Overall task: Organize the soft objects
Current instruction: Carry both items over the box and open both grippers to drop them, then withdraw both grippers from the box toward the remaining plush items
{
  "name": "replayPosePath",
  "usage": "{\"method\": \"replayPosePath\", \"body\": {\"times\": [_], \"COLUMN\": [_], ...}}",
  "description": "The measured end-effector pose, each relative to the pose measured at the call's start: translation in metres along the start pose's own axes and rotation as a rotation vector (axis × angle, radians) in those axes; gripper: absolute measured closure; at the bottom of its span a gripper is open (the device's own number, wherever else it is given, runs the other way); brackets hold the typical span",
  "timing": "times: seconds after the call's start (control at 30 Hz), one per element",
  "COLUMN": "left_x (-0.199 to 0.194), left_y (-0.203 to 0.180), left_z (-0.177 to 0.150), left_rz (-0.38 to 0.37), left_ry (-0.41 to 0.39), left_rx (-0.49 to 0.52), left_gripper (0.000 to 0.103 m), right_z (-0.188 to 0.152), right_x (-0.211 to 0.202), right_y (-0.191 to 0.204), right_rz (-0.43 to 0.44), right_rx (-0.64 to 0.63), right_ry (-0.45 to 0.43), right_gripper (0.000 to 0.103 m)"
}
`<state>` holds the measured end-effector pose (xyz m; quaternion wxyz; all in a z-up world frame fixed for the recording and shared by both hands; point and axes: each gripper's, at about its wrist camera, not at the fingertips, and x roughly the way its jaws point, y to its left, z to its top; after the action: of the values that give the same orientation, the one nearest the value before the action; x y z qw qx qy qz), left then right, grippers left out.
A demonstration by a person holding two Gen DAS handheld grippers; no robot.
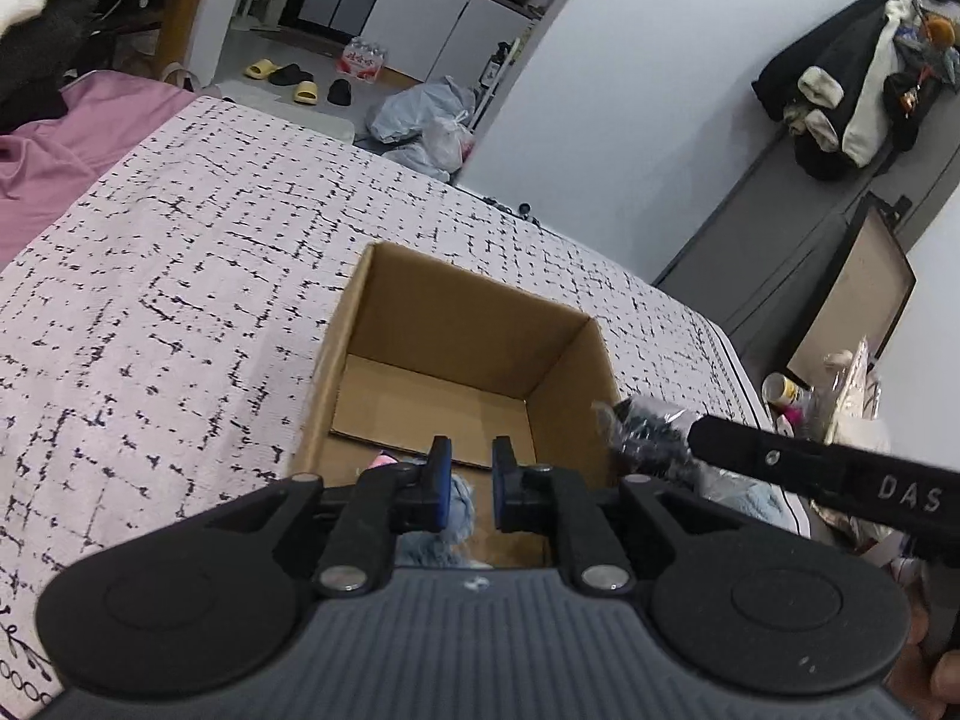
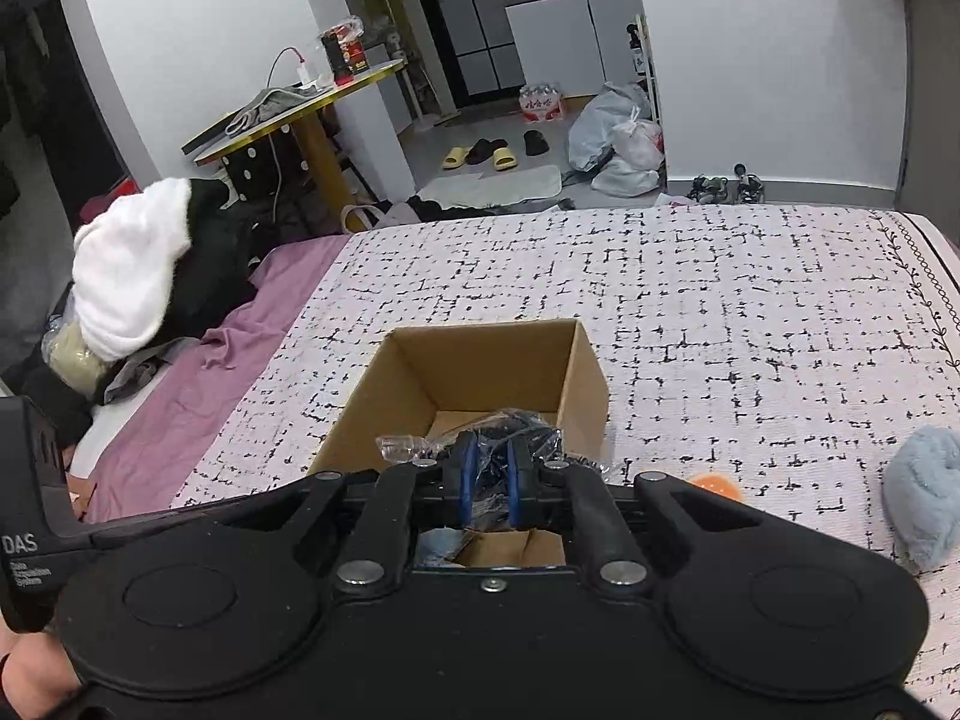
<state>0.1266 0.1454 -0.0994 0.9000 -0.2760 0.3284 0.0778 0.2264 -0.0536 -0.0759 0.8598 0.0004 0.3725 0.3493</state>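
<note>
**Bagged Item Held Over Box, Blue Fluff Just Let Go**

Cardboard box (image 2: 480, 372) open-topped on the speckled bedspread (image 2: 720, 300), flaps out of the way, placed centrally so both tools can reach in from the near side.

Right gripper (image 2: 487, 483) clenched on a dark item in crinkly clear wrap (image 2: 510, 429), blue pads pinching the plastic from both sides. Seen from the left wrist, the same bundle (image 1: 645, 435) hanging at about 3 o'clock from the box opening, just at the right-hand wall's rim. Probably held high and over the edge so that a release drops it inside rather than onto the bed.

Left gripper (image 1: 470, 480) low over the box's near edge, pads slightly apart with nothing pinched between them. A fluffy blue-grey soft thing (image 1: 462, 501) directly beneath, with a bit of pink (image 1: 381, 459) at 9 o'clock from the pads; likely just deposited, though whether it touches the pads cannot be told.

Still outside the box, from the right wrist: a pale blue plush (image 2: 924, 504) at 3 o'clock on the bedspread, well apart from the box, and an orange object (image 2: 714, 483) just beside the tool's right arm, mostly hidden.

Sorting judged partway done: box floor largely bare, at least two pieces left on the bed.
</note>
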Motion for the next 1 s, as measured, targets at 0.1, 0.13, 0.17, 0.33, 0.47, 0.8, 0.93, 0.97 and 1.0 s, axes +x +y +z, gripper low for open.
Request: {"method": "replayPosePath", "body": {"times": [0.1,0.13,0.17,0.33,0.47,0.8,0.93,0.97,1.0], "left_x": [-0.008,-0.011,-0.014,-0.020,-0.025,-0.030,-0.030,-0.031,-0.031], "left_y": [0.003,0.003,0.004,0.005,0.004,-0.011,-0.021,-0.024,-0.028], "left_z": [0.002,0.002,0.003,0.004,0.000,-0.006,-0.010,-0.011,-0.012], "left_rz": [0.013,0.013,0.013,0.033,0.055,0.072,0.068,0.066,0.064], "left_ry": [-0.019,-0.026,-0.033,-0.046,-0.059,-0.096,-0.097,-0.102,-0.107], "left_rx": [-0.004,-0.006,-0.008,-0.001,0.014,0.044,0.049,0.057,0.066], "left_gripper": [0.085,0.082,0.081,0.057,0.040,0.021,0.019,0.018,0.018], "right_z": [-0.002,-0.003,-0.004,-0.007,-0.011,-0.023,-0.029,-0.030,-0.031], "right_x": [0.003,0.004,0.005,0.011,0.014,-0.022,-0.038,-0.041,-0.043], "right_y": [0.004,0.006,0.007,0.009,0.004,-0.023,-0.034,-0.038,-0.041], "right_rz": [0.003,0.005,0.007,0.021,0.018,-0.027,-0.054,-0.057,-0.059], "right_rx": [-0.005,-0.005,-0.006,-0.003,0.028,0.035,0.035,0.037,0.041], "right_ry": [0.008,0.011,0.014,0.027,0.050,-0.005,-0.046,-0.051,-0.053], "right_gripper": [0.093,0.093,0.093,0.088,0.059,0.018,0.003,0.003,0.001]}}
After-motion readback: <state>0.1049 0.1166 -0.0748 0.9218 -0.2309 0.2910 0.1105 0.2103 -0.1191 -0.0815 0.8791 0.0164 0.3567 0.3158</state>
